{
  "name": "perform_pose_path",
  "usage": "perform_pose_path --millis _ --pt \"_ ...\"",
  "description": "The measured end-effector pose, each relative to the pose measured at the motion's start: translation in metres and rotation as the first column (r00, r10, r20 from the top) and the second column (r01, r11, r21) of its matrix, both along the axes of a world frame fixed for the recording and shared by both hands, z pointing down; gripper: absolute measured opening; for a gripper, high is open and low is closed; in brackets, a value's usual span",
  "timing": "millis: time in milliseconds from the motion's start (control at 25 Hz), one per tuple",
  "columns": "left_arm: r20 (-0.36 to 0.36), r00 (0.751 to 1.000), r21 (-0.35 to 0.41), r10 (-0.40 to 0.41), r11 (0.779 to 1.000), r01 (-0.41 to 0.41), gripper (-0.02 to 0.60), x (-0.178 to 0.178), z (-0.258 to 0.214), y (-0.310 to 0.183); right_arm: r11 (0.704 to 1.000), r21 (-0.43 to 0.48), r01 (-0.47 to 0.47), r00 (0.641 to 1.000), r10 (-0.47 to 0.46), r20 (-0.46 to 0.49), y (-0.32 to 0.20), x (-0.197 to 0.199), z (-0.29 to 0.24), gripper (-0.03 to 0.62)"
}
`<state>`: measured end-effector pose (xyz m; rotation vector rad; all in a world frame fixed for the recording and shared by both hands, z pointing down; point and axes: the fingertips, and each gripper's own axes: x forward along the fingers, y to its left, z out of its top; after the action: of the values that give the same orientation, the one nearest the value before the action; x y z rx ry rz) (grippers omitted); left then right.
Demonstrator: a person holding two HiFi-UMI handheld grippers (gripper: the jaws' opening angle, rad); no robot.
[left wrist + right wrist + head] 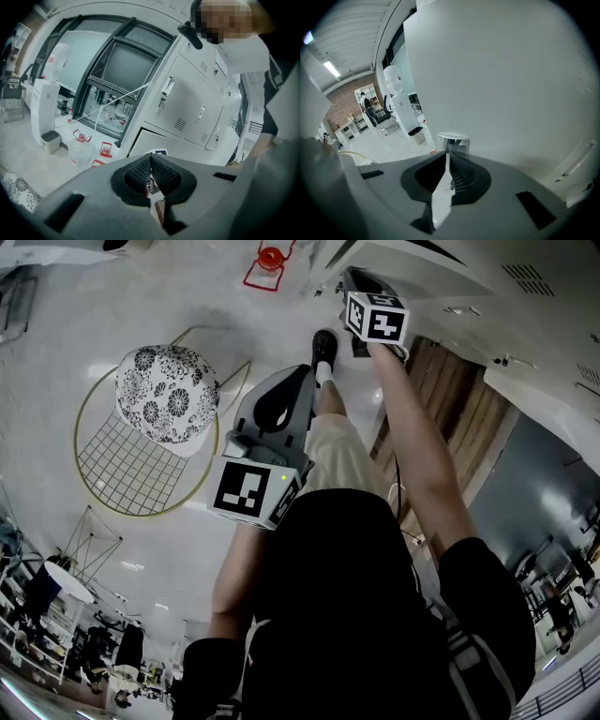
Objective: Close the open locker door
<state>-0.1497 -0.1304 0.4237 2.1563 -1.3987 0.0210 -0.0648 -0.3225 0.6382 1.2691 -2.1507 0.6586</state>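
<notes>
The white locker door [501, 79] fills the right gripper view, with a chrome knob [452, 139] on it. My right gripper [447, 153] is shut with nothing between its jaws, and its tips sit right under that knob, against the door. In the head view the right gripper [347, 279] reaches far forward to the white locker fronts [422, 263]. The left gripper [298, 376] hangs back near my leg, shut and empty. It looks at the grey locker bank [197, 103] and the lower door panel [140, 140].
A wire chair [141, 460] with a patterned cushion [167, 392] stands to my left. Water bottles with red handles [79, 145] sit on the floor by the glass wall. A water dispenser [44, 98] and a small bin [50, 140] stand further left.
</notes>
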Motion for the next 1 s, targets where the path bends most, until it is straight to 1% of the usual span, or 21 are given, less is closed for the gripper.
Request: perform_pose_path --millis 280,1000 --pt "0.002 1.0 -0.013 -0.016 1.0 0.016 0.017 -0.005 0.006 -0.005 1.0 -0.008 -0.008 1.0 0.008 0.001 -0.015 -0.001 0.001 0.021" --pt "0.002 0.999 -0.011 -0.035 0.999 0.035 0.018 -0.007 0.006 -0.011 0.999 0.023 -0.028 0.999 0.029 -0.033 -0.046 0.002 0.001 0.009"
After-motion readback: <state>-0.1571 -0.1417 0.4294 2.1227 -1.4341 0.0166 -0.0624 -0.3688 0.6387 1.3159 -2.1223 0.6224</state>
